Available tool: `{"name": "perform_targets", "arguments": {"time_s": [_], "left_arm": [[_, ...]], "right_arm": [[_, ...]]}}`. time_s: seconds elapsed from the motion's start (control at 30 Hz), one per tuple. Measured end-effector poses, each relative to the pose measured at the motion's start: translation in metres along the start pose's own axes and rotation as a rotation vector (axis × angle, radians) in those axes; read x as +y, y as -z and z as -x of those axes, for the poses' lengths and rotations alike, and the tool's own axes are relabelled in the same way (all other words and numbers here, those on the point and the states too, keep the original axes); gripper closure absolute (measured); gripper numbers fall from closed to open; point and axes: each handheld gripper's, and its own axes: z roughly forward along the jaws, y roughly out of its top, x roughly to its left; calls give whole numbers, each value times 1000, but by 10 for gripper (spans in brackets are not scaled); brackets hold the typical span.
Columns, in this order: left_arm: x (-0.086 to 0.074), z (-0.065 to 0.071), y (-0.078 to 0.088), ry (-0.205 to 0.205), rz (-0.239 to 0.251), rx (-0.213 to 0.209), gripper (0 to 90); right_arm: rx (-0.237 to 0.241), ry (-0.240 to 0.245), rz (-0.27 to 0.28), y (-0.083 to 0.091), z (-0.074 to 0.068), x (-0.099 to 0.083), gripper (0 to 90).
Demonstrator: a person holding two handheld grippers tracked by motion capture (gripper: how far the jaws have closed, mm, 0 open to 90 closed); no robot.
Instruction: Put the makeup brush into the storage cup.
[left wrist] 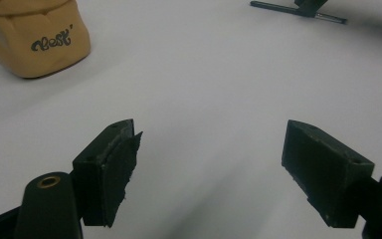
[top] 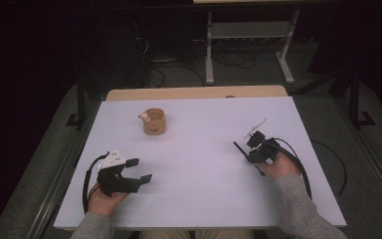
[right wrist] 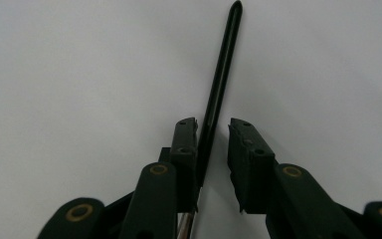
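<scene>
The pen (right wrist: 219, 89), a slim black stick, lies on the table between the jaws of the right gripper (right wrist: 213, 137): it touches the left pad, while a slit of table shows between it and the right pad, so the jaws stand narrowly apart around it and whether they pinch it cannot be told. Its rounded end points away past the fingertips; its near end, with a glint of metal, is cut off behind the jaw. In the high view the right gripper (top: 248, 149) sits at the table's right side, and the pen (top: 239, 148) pokes out toward the middle. The left gripper (left wrist: 211, 149) rests well apart at the near left, jaws wide and empty. A tan cup (top: 154, 122) stands toward the far left; a small pale thing at its rim is too small to make out. The table (top: 199, 179) is plain white, with a wooden strip along its far edge. Beyond it the room is dark, with cables and a pale frame on the floor.
</scene>
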Motion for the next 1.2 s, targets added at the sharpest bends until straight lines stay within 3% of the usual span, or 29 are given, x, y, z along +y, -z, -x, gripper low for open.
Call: {"name": "perform_targets", "arguments": {"time_s": [0.4,0.63,0.73,1.0,1.2], "left_arm": [[0,0,0,-4,-1,0,215],[1,1,-1,-22,-5,-7,224],[1,3,-3,-12,-6,-10,224],[5,6,-5,-33,-20,-22,226],[18,8,-9,-48,-17,-42,238]], "right_arm": [[1,-2,-3,-3,-4,0,801],[45,-34,19,-3,2,-4,832],[64,-53,29,-3,4,-6,833],[133,-35,49,-2,13,-9,834],[177,-33,114,11,20,-10,834]]}}
